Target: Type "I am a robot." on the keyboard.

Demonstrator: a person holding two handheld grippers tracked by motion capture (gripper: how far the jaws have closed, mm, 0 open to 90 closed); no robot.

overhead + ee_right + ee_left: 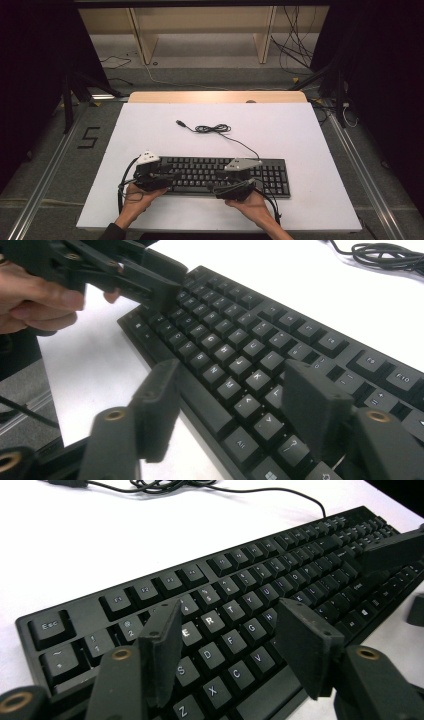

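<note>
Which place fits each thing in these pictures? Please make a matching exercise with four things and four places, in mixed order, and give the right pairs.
Things:
1. keyboard
2. USB plug
3. left gripper
4. right gripper

Places:
A. over the keys at the left end of the keyboard
B. flat on the white table, near its front edge
C. over the keys in the middle of the keyboard
D. at the loose end of the cable, behind the keyboard

Pairs: 1-B, 2-D, 3-A, 4-C
</note>
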